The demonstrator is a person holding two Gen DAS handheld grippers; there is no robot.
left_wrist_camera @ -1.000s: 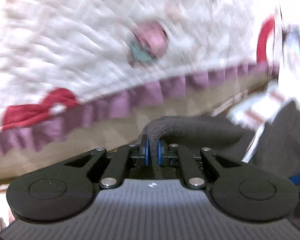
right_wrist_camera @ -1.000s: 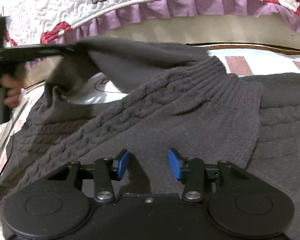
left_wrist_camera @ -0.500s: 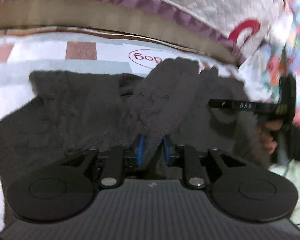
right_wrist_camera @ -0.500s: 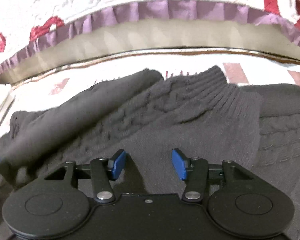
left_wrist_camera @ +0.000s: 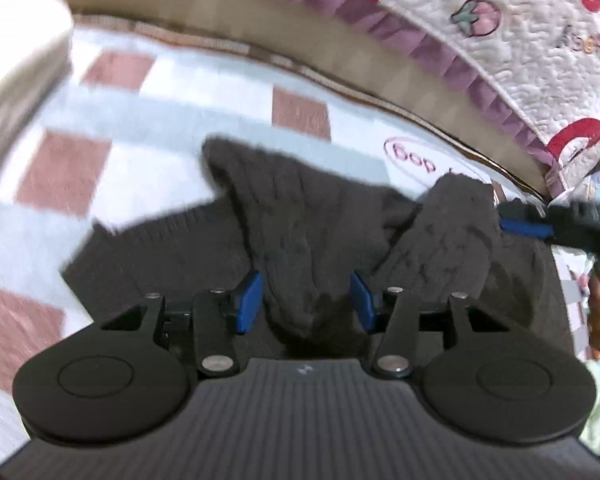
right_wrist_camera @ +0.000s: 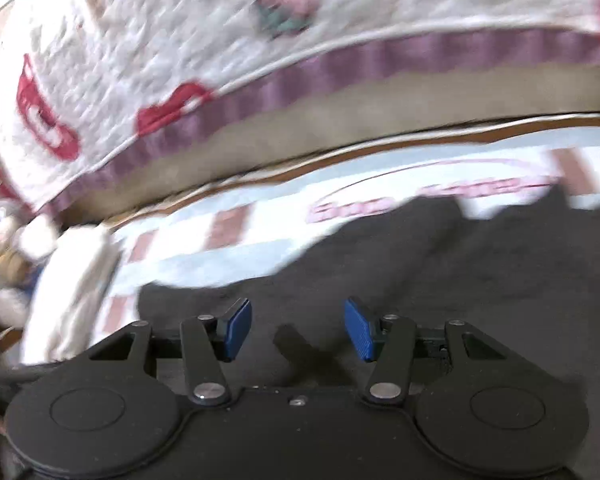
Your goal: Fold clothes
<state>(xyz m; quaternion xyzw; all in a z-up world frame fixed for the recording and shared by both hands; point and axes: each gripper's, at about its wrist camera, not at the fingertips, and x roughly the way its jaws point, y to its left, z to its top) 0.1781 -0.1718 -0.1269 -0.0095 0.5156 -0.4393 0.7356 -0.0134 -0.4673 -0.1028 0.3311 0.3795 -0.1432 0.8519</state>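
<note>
A dark grey cable-knit sweater (left_wrist_camera: 308,216) lies on a checked white, pink and blue bedsheet (left_wrist_camera: 112,168). My left gripper (left_wrist_camera: 306,300) is open, and a fold of the sweater lies loose between its blue pads. My right gripper (right_wrist_camera: 298,330) is open and empty, low over the flat sweater (right_wrist_camera: 420,280). The right gripper also shows in the left wrist view (left_wrist_camera: 540,226) at the sweater's right edge.
A quilted white cover with red prints and a purple frill (right_wrist_camera: 300,76) runs along the back, also in the left wrist view (left_wrist_camera: 500,60). Soft toys (right_wrist_camera: 8,248) sit at the far left. A white bundle (left_wrist_camera: 16,64) lies at the sheet's left end.
My left gripper carried the sweater sleeve across the sweater's body, lowered it and opened, letting it go. My right gripper stayed open and swung left over the sweater.
</note>
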